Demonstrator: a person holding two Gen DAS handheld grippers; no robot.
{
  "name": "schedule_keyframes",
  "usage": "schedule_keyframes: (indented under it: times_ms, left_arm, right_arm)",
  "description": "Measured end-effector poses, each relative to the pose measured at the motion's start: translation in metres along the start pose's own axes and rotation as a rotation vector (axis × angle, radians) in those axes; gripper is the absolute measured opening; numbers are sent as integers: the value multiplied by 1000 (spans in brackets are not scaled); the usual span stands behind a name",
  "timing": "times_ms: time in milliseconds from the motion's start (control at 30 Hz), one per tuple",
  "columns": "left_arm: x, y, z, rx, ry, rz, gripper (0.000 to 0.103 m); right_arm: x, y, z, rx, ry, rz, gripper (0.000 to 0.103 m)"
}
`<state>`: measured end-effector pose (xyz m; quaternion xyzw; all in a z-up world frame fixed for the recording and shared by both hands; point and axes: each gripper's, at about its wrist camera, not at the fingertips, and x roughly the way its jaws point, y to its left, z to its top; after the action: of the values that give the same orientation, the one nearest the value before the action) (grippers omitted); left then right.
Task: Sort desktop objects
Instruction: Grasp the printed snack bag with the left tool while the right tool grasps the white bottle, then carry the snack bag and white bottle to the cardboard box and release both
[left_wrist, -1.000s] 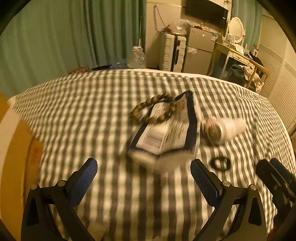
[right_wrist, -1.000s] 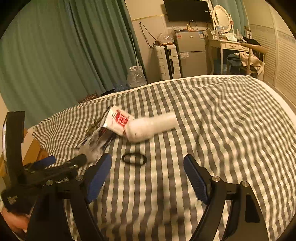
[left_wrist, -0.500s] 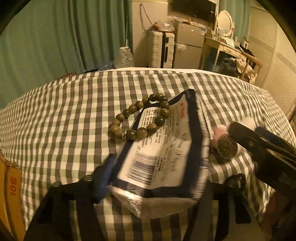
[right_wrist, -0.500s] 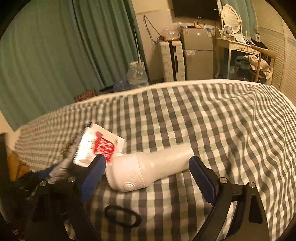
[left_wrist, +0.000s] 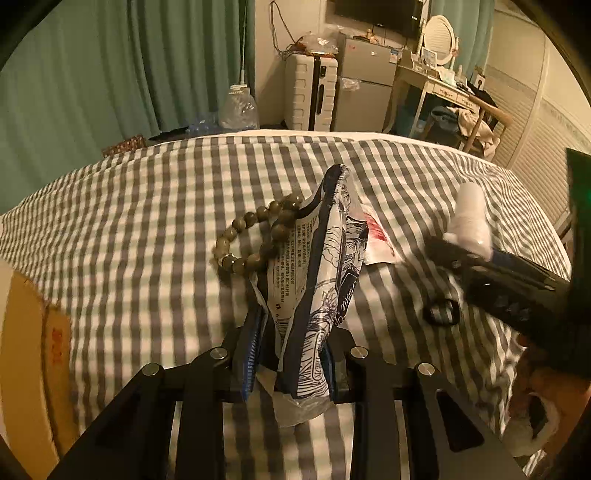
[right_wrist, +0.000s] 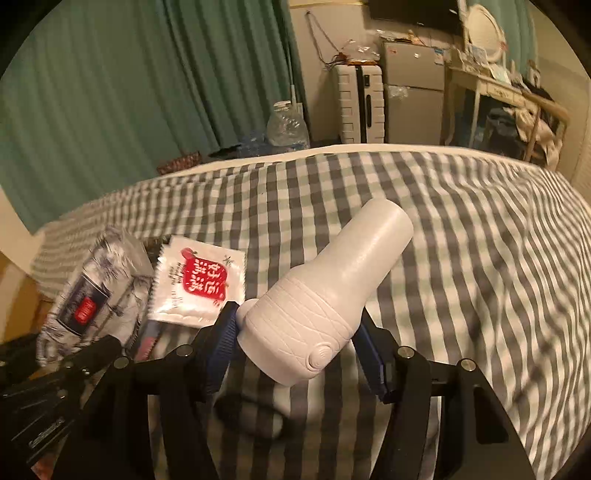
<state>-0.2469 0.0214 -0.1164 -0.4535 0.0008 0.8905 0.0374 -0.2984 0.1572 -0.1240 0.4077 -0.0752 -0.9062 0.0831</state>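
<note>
Checked bedspread (left_wrist: 147, 229) fills mid-frame, green curtains (left_wrist: 110, 66) upper left, left gripper (left_wrist: 291, 354) clamped on a blue-white packet (left_wrist: 317, 280), right gripper (right_wrist: 295, 354) squeezing a white bottle (right_wrist: 332, 288).

1. Our left gripper (left_wrist: 288, 363) is black, with blue pads (left_wrist: 251, 354) and shiny round screws.
2. Our right gripper (right_wrist: 299, 354) looks the same: black arms, blue pads (right_wrist: 221, 347), silver screws.

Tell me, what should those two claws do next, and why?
Probably lift both items straight up. The left gripper is shut on the blue-and-white packet, the right gripper on the white device, and both items are tilted up off the checked bedcover. The bead bracelet touches the packet, so go slowly.
</note>
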Motion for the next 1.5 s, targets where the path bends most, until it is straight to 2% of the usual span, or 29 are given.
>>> schedule_keyframes:
  times_ms: [100, 200, 267, 400, 533, 700, 900, 1067, 1133, 1267, 1400, 1500]
  left_arm:
    - [-17, 3, -8, -33, 3, -18, 28]
    - [-40, 2, -14, -50, -12, -42, 27]
    - [-58, 1, -17, -54, -26, -65, 26]
    - [-96, 4, -21, -64, -65, -107, 25]
    - [-135, 13, -25, -71, -114, -145, 25]
    - [-185, 43, -32, -107, -160, -167, 25]
    - [-246, 100, -27, -146, -216, -155, 25]
    - [-273, 164, -36, -189, -242, -75, 25]
    - [-276, 190, -42, -149, -236, -20, 25]
    - [-268, 236, -65, -133, -196, 53, 25]
    - [-248, 266, -91, -153, -154, 81, 25]
    - [-233, 279, -105, -183, -124, 66, 25]
  right_arm:
    - [-25, -4, -16, 62, -8, 32, 60]
    - [-52, -1, -30, 62, -13, 11, 60]
    - [-78, 2, -40, 89, -25, 36, 60]
    - [-124, 19, -52, 63, -66, 51, 60]
    - [-171, 46, -57, 15, -112, 59, 60]
    - [-218, 89, -56, -39, -166, 105, 60]
    - [-260, 164, -51, -146, -210, 205, 60]
    - [-262, 240, -55, -237, -189, 302, 60]
    - [-254, 262, -57, -269, -168, 327, 60]
    - [-216, 302, -65, -300, -82, 386, 60]
    - [-172, 324, -75, -321, 11, 389, 60]
    - [-152, 334, -79, -359, 33, 348, 60]
